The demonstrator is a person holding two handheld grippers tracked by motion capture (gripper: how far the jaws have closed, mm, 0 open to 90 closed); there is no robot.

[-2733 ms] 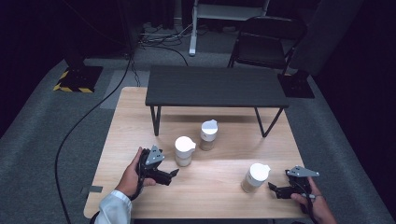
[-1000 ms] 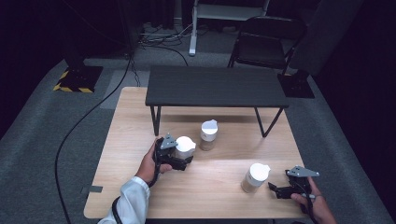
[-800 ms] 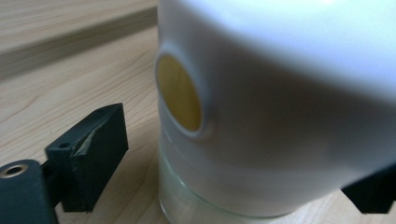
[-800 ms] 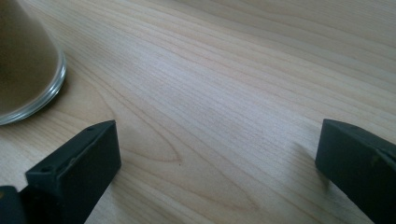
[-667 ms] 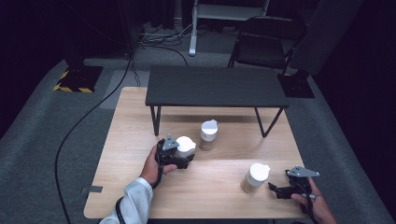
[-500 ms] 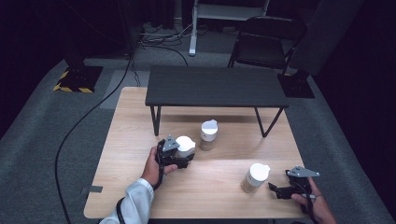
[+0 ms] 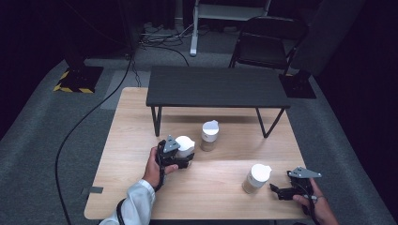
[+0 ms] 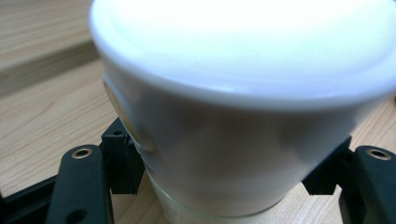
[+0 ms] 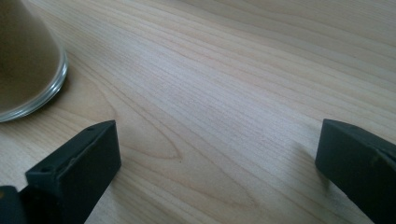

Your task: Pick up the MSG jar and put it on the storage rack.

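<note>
Three jars with white lids stand on the wooden table (image 7: 211,192). My left gripper (image 7: 179,158) holds the left jar (image 7: 185,146); in the left gripper view its black pads (image 8: 122,161) press on both sides just under the white lid (image 8: 243,84). The middle jar (image 7: 210,135) stands a little to the right and farther back. My right gripper (image 7: 278,191) rests open near the front right corner, just right of the third jar (image 7: 256,178). In the right gripper view its jaws stand wide apart over bare wood, and that jar's glass base (image 9: 25,65) is at the top left.
A low black bench (image 7: 218,86) stands across the back of the table, its legs just behind the jars. A black chair (image 7: 267,42) and cables lie on the grey floor beyond. Bare wood stretches between the two grippers.
My left gripper came in from the left and closed around the left jar; over the last second it has barely shifted. The right gripper has stayed put.
</note>
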